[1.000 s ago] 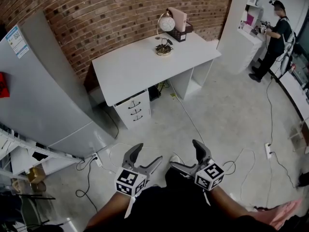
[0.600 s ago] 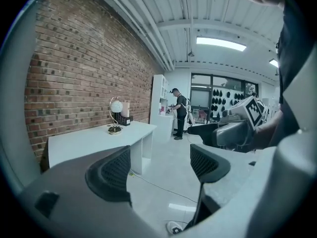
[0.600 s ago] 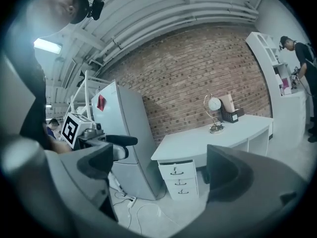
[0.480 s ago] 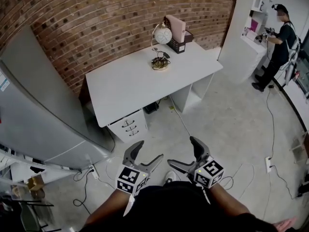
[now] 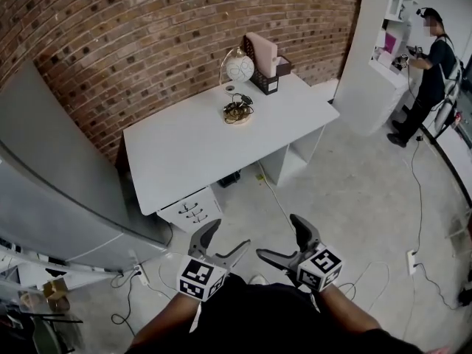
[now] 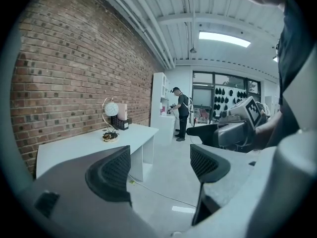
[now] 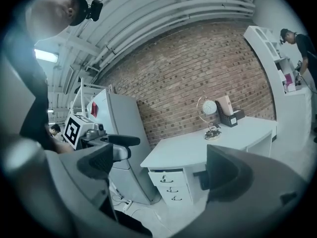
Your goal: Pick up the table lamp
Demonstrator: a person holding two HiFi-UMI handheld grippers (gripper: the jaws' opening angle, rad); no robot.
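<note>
- head view: the table lamp (image 5: 240,68) stands upright on the far part of the white surface (image 5: 184,153), close to the brick wall (image 5: 147,35), with a black desk holder (image 5: 264,80) just beside it on the right.
- its round pale globe hangs from a thin arched stem, and the stem rises from a small base with a dark cord bunched on it. the long axis is vertical.
- the left gripper (image 5: 228,236) is held low in front of the person, over the floor. its jaws stand wide apart with nothing between them; the left gripper view shows only floor and a cable through the gap.
- the right gripper (image 5: 279,236) is level with it and just beside it. it too is spread wide and holds nothing; the right gripper view shows the drawers (image 5: 190,211) and the surface's near edge between its jaws.
- the relation that counts: the lamp lies straight ahead and well apart from both grippers, across open floor and most of the surface's depth. it sits about on the line between the two, perhaps slightly to the left, so neither looks clearly nearer.
- in my judgement the reach has not begun. the person must first walk up to the surface, then bring a gripper in level at the stem or the base.
- the thin stem and hanging globe look easy to tip, so a low hold seems safer.
- another person (image 5: 435,57) stands at the shelves far right, away from the path.
</note>
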